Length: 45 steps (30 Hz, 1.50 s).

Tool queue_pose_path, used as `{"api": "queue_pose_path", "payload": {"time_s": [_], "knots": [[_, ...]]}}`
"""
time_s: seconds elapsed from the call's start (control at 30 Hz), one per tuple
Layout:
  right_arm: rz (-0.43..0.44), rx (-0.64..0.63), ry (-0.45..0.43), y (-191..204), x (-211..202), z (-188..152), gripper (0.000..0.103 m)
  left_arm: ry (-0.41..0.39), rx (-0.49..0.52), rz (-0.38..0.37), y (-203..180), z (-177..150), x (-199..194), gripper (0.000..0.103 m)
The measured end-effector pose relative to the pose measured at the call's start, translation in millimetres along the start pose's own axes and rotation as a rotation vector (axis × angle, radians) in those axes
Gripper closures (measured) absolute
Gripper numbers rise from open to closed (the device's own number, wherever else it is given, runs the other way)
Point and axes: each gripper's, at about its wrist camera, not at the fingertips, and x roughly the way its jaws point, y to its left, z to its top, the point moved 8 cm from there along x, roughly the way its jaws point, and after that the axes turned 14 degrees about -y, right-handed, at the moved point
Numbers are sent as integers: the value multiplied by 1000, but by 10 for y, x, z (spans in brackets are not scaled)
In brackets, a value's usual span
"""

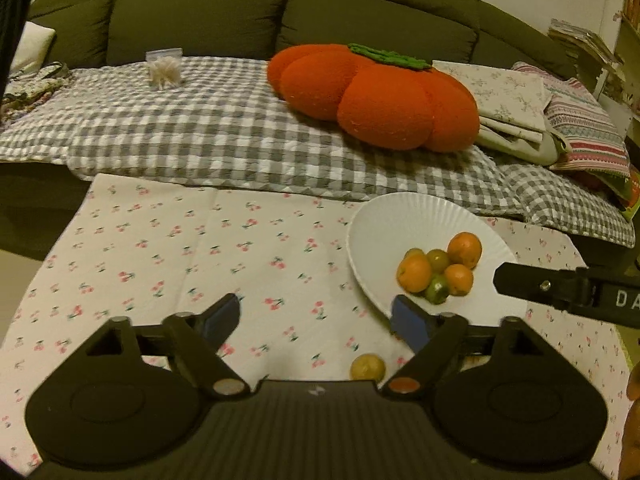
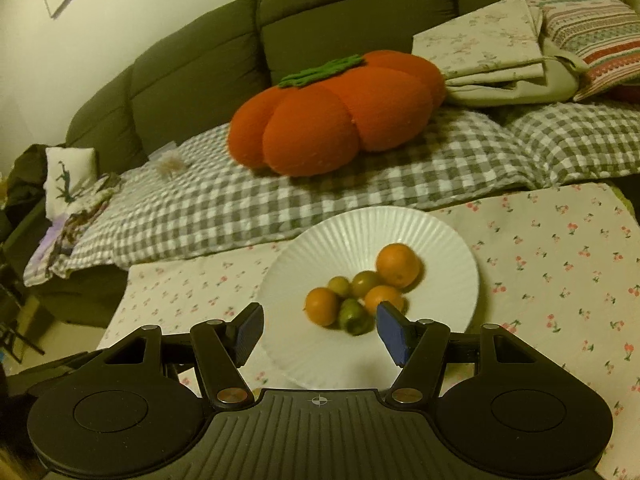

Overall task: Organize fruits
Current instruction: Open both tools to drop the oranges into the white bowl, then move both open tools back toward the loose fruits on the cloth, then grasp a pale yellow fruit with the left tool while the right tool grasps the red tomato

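The left tongs [image 1: 318, 326] stand wide apart with nothing between the blue pads, only cherry-print cloth showing through the gap. In the left wrist view the landmark is the white plate [image 1: 384, 216], which sits ahead and to the right of these tongs; the right pad overlaps its near rim in the picture. On the plate's near side lies a tight cluster of fruits [image 1: 440, 270], oranges mixed with small green ones. One yellowish fruit [image 1: 367, 367] lies off the plate on the tabletop [image 1: 160, 248], just short of the plate's near rim, low in the frame beside the base of the right-hand finger. It is round, so no long axis matters. A black finger of the other tool reaches in from the right, over the plate's right edge.

In the right wrist view the right tongs [image 2: 318, 332] are partly open and empty, pointed straight at the plate [image 2: 360, 224], with the fruit cluster [image 2: 360, 292] just beyond the pads. The stray fruit does not show here, probably hidden below the tool body. Judging by both views, the left tongs are nearer to it and would need to draw back and dip down from the plate's near rim.
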Motion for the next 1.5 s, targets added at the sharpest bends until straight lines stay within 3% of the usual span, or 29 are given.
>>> {"api": "queue_pose_path", "payload": {"time_s": [0.17,0.33,0.57,0.87,1.03,1.17,1.3,1.4,1.5], "knots": [[13,-12,5,101,-145,-60,40,5,35,28,108,-84,-197,14],[27,11,17,140,-287,-129,40,36,-5,19,167,-220,-309,12],[48,63,70,149,-402,-295,31,97,11,-32,87,-608,-457,11],[52,51,129,215,-360,-501,24,131,120,-139,-304,-1039,-476,15],[37,36,162,189,-272,-648,24,121,150,-154,-436,-1109,-448,29],[40,51,183,169,-232,-708,24,139,145,-152,-434,-1170,-375,55],[28,42,184,149,-209,-729,24,127,145,-144,-421,-1168,-329,66],[31,39,185,148,-190,-742,24,112,132,-147,-413,-1144,-316,80],[31,26,184,158,-169,-761,24,107,133,-147,-414,-1142,-327,80]]}}
